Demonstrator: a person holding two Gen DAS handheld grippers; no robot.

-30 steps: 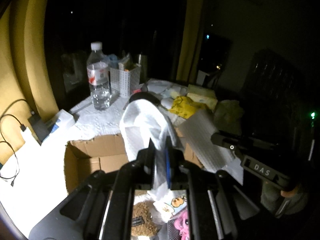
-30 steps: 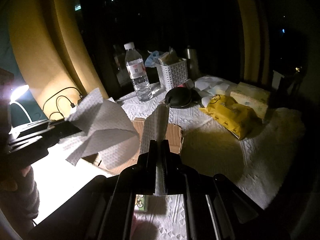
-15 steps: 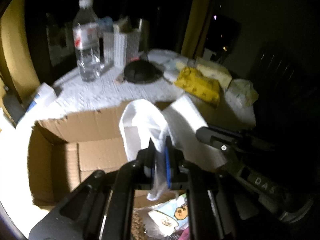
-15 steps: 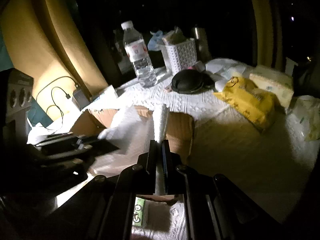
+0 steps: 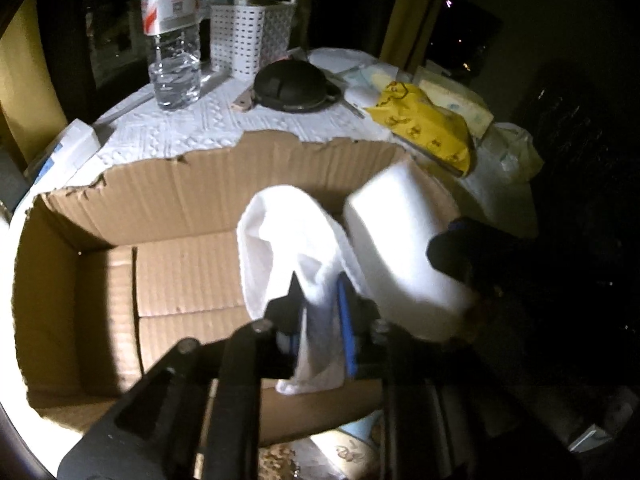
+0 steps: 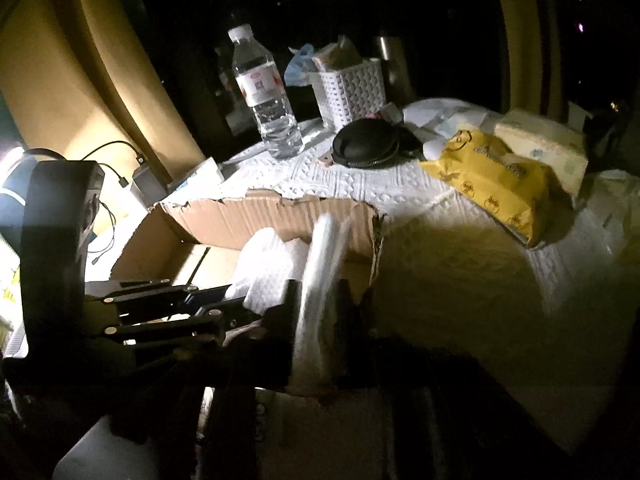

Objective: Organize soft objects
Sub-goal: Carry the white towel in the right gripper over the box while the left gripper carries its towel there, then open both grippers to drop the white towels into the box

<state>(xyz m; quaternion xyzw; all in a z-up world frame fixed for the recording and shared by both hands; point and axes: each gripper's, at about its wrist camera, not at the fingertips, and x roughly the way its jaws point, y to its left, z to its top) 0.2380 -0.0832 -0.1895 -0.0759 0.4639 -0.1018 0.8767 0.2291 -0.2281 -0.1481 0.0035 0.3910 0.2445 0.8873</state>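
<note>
Holding one white paper towel point(image 5: 304, 248) between my two tools, I have it hanging over the open cardboard box point(image 5: 168, 200). My left gripper point(image 5: 320, 320) has just been easing its jaws apart; a corner of the towel sits between them, and I judge the pads no longer press on it, though blur makes that hard to read. My right gripper point(image 6: 320, 312) has also just been opening, with a rolled edge of the same towel point(image 6: 320, 264) standing up through the gap, loose rather than pinched as far as I can see. In the left wrist view the right gripper point(image 5: 464, 256) shows as a dark shape at the towel's far side, over the box's right wall.

The box has torn upper edges, and the bare corrugated floor I can see under the towel holds nothing. It sits on a table covered in white embossed paper point(image 6: 360, 184). Behind it stands a water bottle point(image 6: 268, 100), partly filled, and beside that a white perforated basket point(image 6: 352, 88) stuffed with packets and a blue bag. Near the basket lies a round black pouch point(image 6: 366, 142), then a yellow tissue pack point(image 6: 492, 176) with a pale tissue pack point(image 6: 544, 148) just behind it.
</note>
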